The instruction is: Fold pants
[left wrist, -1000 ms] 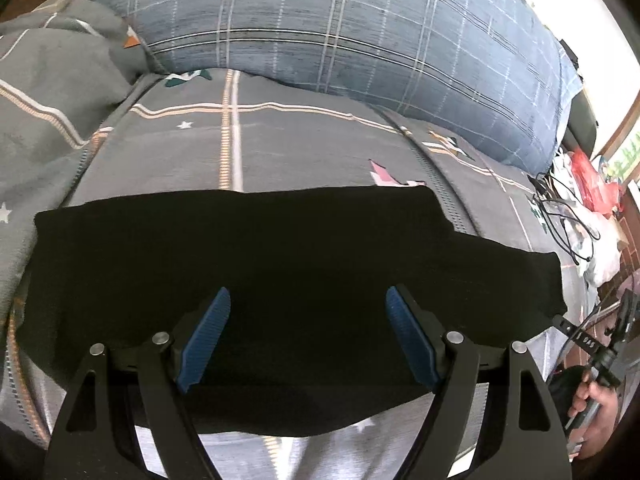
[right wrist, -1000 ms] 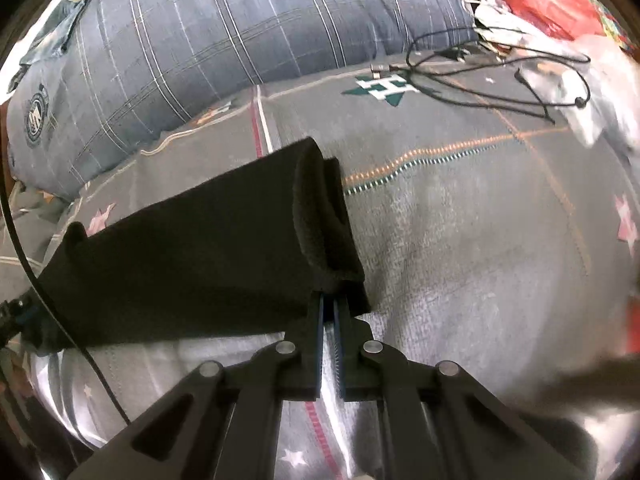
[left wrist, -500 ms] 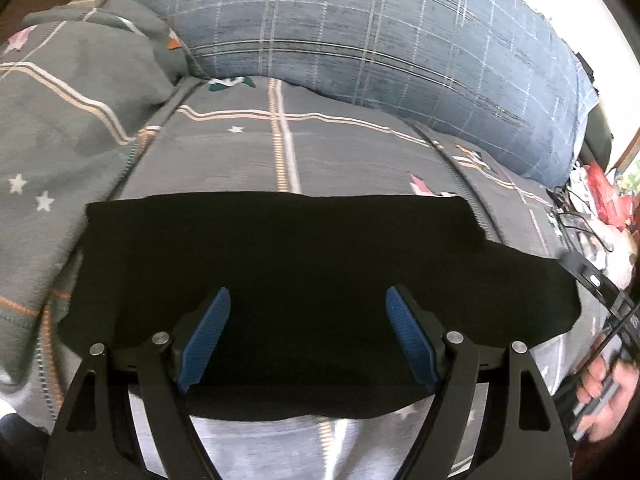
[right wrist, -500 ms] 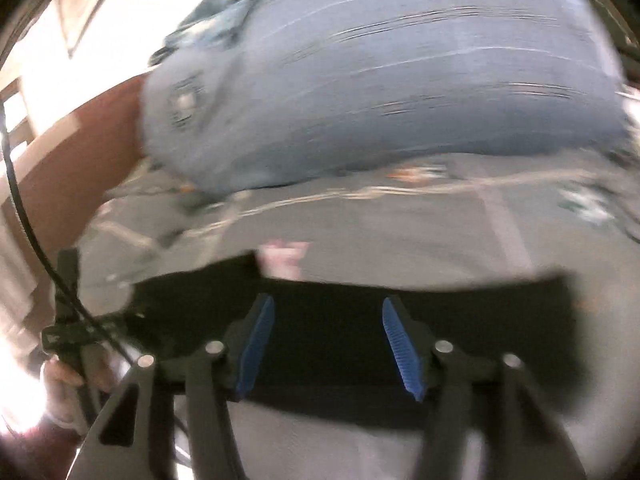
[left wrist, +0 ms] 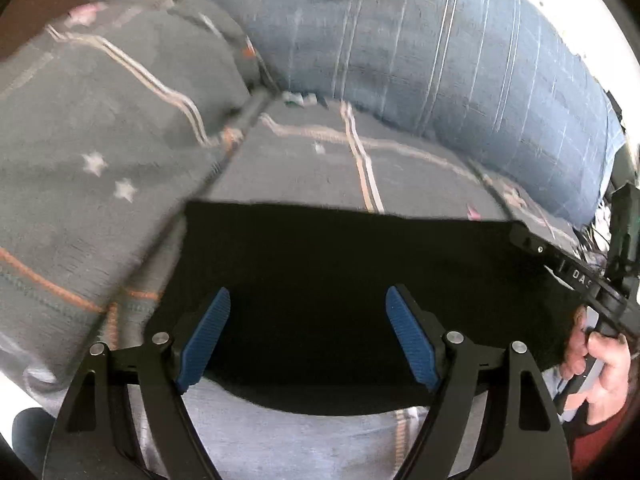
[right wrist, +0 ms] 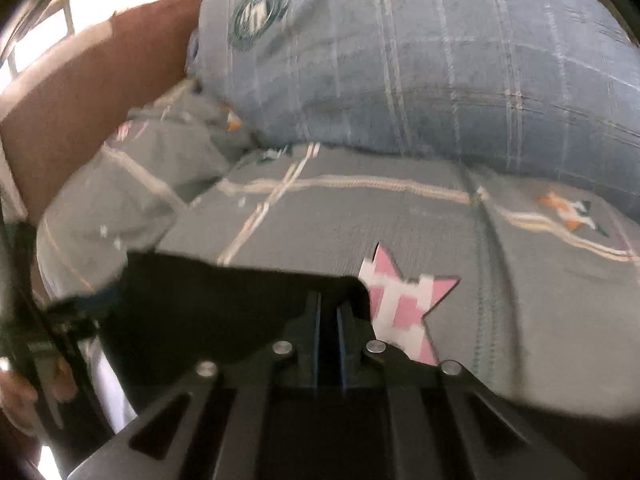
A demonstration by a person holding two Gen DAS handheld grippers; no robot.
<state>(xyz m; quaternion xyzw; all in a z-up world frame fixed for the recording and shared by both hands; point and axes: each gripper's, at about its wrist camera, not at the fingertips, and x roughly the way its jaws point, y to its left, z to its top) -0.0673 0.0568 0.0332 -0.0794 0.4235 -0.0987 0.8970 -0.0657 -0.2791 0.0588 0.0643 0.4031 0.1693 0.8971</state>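
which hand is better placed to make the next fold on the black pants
Right. The right tool is already shut at the far corner of the black pants, ready to carry it over. The left tool is open above the cloth, gripping nothing.

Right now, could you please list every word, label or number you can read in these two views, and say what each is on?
"DA": white letters on the black body of the right gripper as seen from the left wrist view; the rest is cut off.
Round dark green emblem on the blue plaid pillow: it holds lettering, too blurred to read.
Nothing readable on the black pants.
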